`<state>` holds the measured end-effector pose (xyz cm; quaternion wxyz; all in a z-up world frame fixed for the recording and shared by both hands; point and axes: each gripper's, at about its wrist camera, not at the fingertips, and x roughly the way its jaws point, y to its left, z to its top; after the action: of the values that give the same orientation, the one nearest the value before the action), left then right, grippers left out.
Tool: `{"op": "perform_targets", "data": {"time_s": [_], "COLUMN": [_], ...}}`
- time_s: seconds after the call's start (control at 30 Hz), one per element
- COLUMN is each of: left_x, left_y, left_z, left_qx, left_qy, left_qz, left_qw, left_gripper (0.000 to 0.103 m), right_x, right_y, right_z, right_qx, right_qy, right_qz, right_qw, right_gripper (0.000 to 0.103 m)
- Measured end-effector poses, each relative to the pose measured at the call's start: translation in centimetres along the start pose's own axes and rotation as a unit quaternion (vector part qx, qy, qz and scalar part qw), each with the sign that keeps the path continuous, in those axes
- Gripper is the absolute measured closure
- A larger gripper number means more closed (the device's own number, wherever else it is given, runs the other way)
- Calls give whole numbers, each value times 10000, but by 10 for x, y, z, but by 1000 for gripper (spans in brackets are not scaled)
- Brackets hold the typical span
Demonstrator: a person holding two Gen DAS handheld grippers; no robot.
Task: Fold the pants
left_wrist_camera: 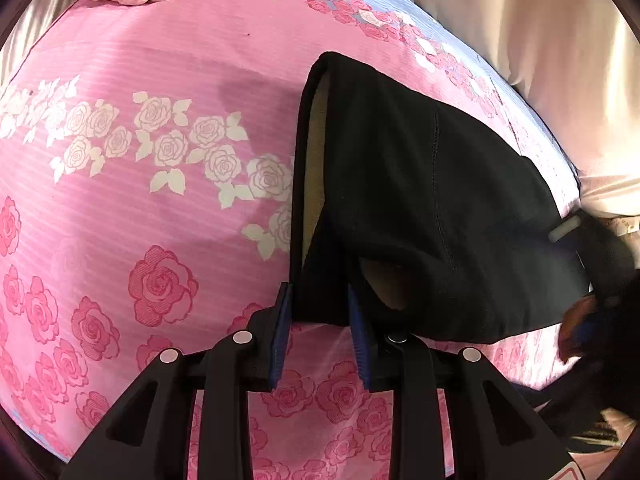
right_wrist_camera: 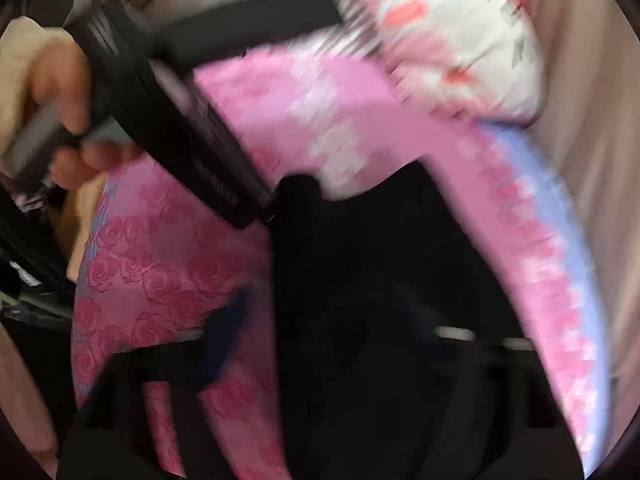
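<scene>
Left gripper [left_wrist_camera: 320, 324] jaws clamped on black pants [left_wrist_camera: 420, 200] edge; pants lifted over pink rose bedsheet [left_wrist_camera: 160, 80], running toward 2 o'clock. Right gripper [right_wrist_camera: 316, 320] blurred under pants; jaw state unreadable.

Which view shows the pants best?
Left wrist. The black pants are sharp there, one edge between the left tool's fingers, tan lining showing, over the pink rose bedsheet. Right wrist shows only a blurred dark mass.
</scene>
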<state>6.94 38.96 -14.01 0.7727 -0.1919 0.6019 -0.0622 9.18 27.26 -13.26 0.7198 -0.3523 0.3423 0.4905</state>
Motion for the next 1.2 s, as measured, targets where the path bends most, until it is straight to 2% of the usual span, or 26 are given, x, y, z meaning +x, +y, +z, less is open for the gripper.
{"op": "perform_targets", "data": {"time_s": [0.03,0.1,0.13,0.23,0.27,0.33,0.4,0.5,0.57,0.6,0.63,0.67,0.7,0.73,0.77,0.8,0.9,0.93,0.97,1.0,1.03,1.1,1.13,1.2], "left_x": [1,0,-1,-1,-1,-1,-3,-4,-6,-8,-11,-15,-22,-31,-39,-48,-89,-103,-110,-112,-107,-86,-60,-19], "left_y": [1,2,3,1,-1,-2,-2,-2,0,1,2,3,4,6,9,12,9,2,-6,-18,-36,-60,-76,-89], "left_z": [1,2,2,1,0,0,-1,-3,-5,-6,-7,-10,-13,-16,-18,-19,-11,-4,6,14,25,39,48,58], "left_qx": [-14,-4,17,118,179,224,246,215,171,150,142,198,293,369,388,377,366,393,465,549,691,958,1135,1258], "left_qy": [14,28,32,60,66,71,95,125,145,147,151,164,136,102,72,30,-365,-575,-772,-879,-959,-982,-892,-731], "left_qz": [-17,-47,-51,10,45,71,73,43,33,25,77,237,380,507,591,678,735,709,615,524,439,361,475,727], "left_qw": [10000,10000,10000,9999,9998,9997,9996,9997,9997,9998,9998,9994,9988,9980,9975,9970,9960,9950,9940,9932,9920,9899,9884,9867], "left_gripper": [77,77,77,77,77,77,77,77,77,77,77,77,77,77,77,77,80,79,77,74,72,72,72,72], "right_x": [14,12,4,-46,-67,-93,-95,-54,-8,11,28,27,20,14,-3,-19,-62,-72,-84,-89,-92,-94,-93,-77], "right_y": [-4,-22,-31,-76,-96,-118,-115,-70,-27,-10,8,16,17,13,2,-8,-51,-68,-95,-106,-123,-156,-173,-198], "right_z": [0,3,7,24,31,41,45,39,27,21,12,8,7,7,5,0,-25,-36,-58,-72,-88,-124,-141,-161], "right_qx": [134,476,607,1120,1295,1387,1197,672,244,50,-120,-175,-129,26,387,686,1707,2090,2639,2892,3169,3852,4168,4466], "right_qy": [151,31,-68,-596,-828,-1092,-1125,-799,-369,-164,25,-133,-168,-176,-312,-509,-838,-874,-828,-761,-665,-520,-562,-486], "right_qz": [-23,169,151,-679,-1061,-1563,-1638,-1155,-657,-422,-384,-604,-584,-402,52,267,328,197,-75,-266,-479,-709,-708,-780], "right_qw": [9998,9987,9980,9896,9824,9718,9727,9878,9969,9990,9992,9979,9981,9990,9987,9960,9812,9738,9610,9539,9449,9186,9045,8900], "right_gripper": [75,95,97,97,97,97,97,97,96,91,89,85,77,71,61,56,57,57,60,65,66,67,67,71]}}
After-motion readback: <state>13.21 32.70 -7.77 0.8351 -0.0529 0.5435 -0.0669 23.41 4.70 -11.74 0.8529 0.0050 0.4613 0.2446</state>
